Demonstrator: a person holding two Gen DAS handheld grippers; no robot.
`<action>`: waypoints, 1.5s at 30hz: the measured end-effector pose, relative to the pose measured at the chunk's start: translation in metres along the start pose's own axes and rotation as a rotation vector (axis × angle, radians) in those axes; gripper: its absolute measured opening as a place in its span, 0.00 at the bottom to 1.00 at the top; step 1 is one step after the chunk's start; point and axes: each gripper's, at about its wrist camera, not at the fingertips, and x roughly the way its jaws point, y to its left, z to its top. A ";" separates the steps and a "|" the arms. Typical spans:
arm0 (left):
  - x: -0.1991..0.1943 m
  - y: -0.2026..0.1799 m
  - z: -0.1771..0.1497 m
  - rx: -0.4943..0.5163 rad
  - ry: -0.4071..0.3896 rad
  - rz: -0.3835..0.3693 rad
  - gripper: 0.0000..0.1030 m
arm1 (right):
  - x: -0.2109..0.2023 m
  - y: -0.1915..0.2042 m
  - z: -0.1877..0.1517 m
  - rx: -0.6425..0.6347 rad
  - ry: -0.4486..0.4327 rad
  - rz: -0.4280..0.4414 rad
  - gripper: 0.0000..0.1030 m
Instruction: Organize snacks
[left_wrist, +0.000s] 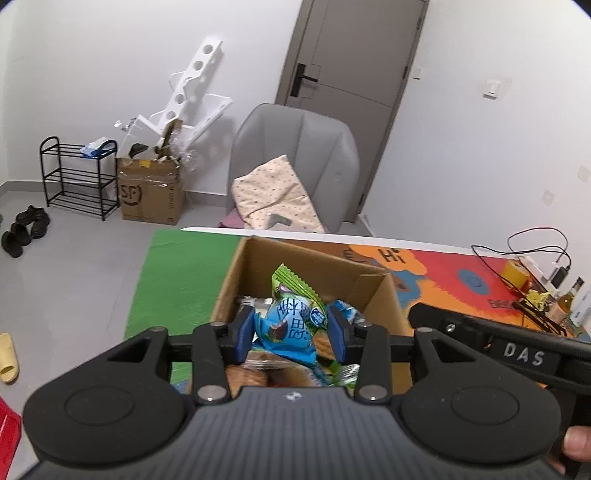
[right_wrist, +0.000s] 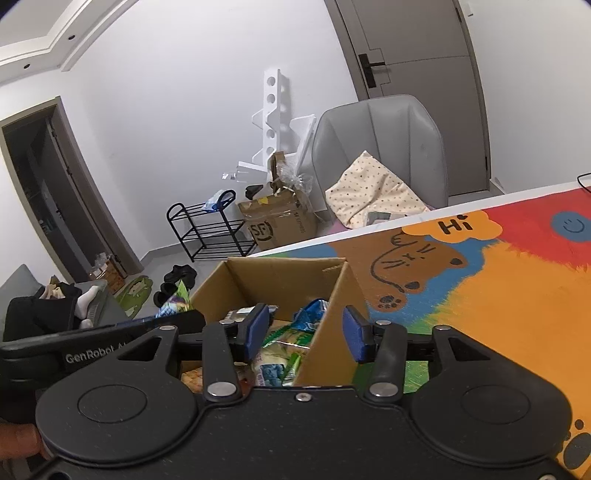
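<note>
An open cardboard box (left_wrist: 373, 291) stands on the tabletop (right_wrist: 498, 295), which is covered by a bright cartoon mat. Inside the box lie several snack packets, among them a blue one (right_wrist: 312, 314) near the right wall and green-and-cream ones (right_wrist: 286, 341) lower down; how many there are is hard to tell, since the hand-held grippers hide much of the pile.

The left hand-held gripper (left_wrist: 291, 328) points forward and downward over the box. Its blue pads press on both sides of a blue and green snack packet (left_wrist: 291, 317), whose crimped green end sticks up above the fingers.

The right hand-held gripper (right_wrist: 306, 332) also tilts down at the box, with its pads spread; the box's right wall stands between them, touched by neither, and nothing is held. Its body shows at the right edge of the left wrist view, close beside the left one.

Beyond the tabletop a grey armchair (left_wrist: 295, 155) holds a spotted cushion (left_wrist: 275, 195). Farther off on the floor are a brown shipping carton (left_wrist: 151, 192), a black shoe rack (left_wrist: 75, 177) and dark slippers (left_wrist: 26, 229). Cables and a bottle (left_wrist: 570, 295) sit at the tabletop's far right.
</note>
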 end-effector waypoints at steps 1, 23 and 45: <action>0.000 -0.002 0.000 0.002 -0.006 -0.004 0.41 | -0.001 -0.001 0.000 0.001 0.000 -0.004 0.49; -0.006 -0.017 -0.013 0.031 0.015 0.022 0.81 | -0.030 -0.017 -0.020 0.032 -0.005 -0.050 0.62; -0.050 -0.043 -0.041 0.125 0.048 0.026 0.93 | -0.099 -0.025 -0.051 0.064 -0.052 -0.173 1.00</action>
